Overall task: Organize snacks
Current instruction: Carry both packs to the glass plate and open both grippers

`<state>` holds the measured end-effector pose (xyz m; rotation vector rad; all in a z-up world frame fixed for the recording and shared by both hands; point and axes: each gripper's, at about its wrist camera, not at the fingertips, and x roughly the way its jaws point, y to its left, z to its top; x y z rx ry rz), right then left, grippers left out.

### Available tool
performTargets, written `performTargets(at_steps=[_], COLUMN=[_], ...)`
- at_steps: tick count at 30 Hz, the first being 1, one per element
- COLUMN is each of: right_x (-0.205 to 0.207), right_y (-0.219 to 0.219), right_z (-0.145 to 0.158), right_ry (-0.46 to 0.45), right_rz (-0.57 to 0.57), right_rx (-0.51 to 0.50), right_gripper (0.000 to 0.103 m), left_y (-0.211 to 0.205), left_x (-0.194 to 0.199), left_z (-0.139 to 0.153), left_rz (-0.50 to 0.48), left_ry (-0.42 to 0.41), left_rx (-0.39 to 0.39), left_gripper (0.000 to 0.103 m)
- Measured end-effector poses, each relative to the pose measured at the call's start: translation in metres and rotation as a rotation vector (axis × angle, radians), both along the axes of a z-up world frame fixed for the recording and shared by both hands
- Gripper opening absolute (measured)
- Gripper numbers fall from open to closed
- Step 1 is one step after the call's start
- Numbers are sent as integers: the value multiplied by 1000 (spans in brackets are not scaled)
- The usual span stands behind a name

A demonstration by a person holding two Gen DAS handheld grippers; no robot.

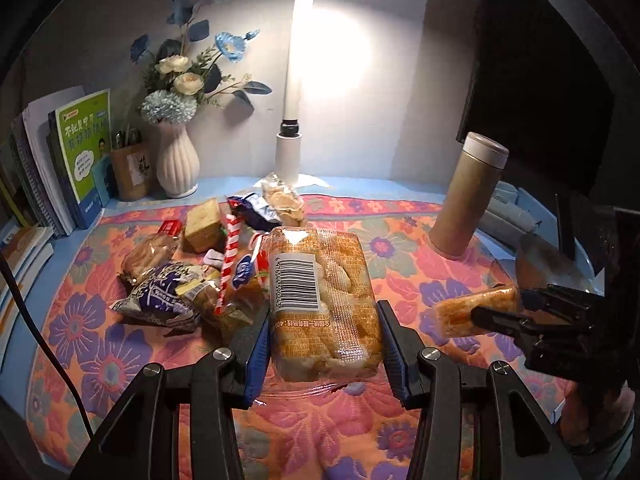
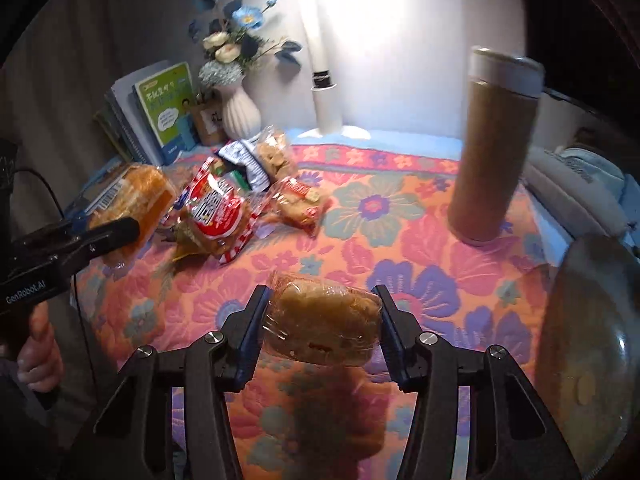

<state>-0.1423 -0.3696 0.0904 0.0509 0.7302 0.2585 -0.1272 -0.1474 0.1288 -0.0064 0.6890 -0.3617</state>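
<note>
L gripper (image 1: 324, 320): blue-padded jaws clamped on a clear-wrapped bread pack (image 1: 322, 300), barcode label up, held just above the cloth. R gripper (image 2: 322, 320): jaws clamped on a smaller clear-wrapped pastry (image 2: 324, 328), also lifted; in the L view it pokes out sideways from the R fingers (image 1: 500, 318) at the right edge. Both loads are soft and in slippery film, so my read is that they need only enough squeeze to stop slip, else the bread crushes. Both grips look roughly centred, w/ the wrap ends free.

Step in hand, as I judge it: carry each pack to a sorting spot. A glass bowl (image 2: 592, 340) sits at the far right edge, near the R gripper, and is prob. the target, though I can't confirm that. Advice: keep the packs level, lower till the wrap touches before opening, and swing wide of the gold thermos (image 2: 496, 144) standing upright between pile and bowl, since it looks tall and tippable.

Rest of the snacks lie in a loose pile (image 1: 192, 276) left of centre: purple bag, red-striped pack, cracker block, chips bag behind. Some overlap, so picking may drag neighbours.

Surface: quilted floral cloth (image 1: 400, 260), pink/orange/purple, soft and uneven, over a blue desk. Behind: white ribbed vase (image 1: 177, 164) w/ blue and cream flowers, lit desk lamp (image 1: 294, 92), green book (image 1: 86, 140) among upright books, pen holder. Room is dark beyond the lamp
</note>
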Motion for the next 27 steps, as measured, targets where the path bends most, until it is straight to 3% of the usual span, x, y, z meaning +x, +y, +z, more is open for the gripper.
performTargets(at_steps=[9,14,17,24,26,27], right_x=[-54,-70,-76,-87,-86,-86], right_y=[-97,-149,-169,-191,-194,-194], right_z=[35,16,4,-7,-7,-6], right_ry=[-114,-45,7,45,51,46], right_rz=[-296,-467,-540,-594,-605,-608], right_rx=[5,19,37,55,54,59], right_gripper=[48,48,48,51,61,68], left_y=[-91,-164,-213,-278,-283,-284], left_x=[-5,-12,-12,-4,1,5], left_z=[17,21,18,-1,-5,-6], left_rz=[-190,-363,-469,-580,-576,-564], left_ry=[-28,-12,39,134,142,140], left_rx=[18,-7,-43,-73,-77,-75], left_gripper=[47,47,47,47,54,66])
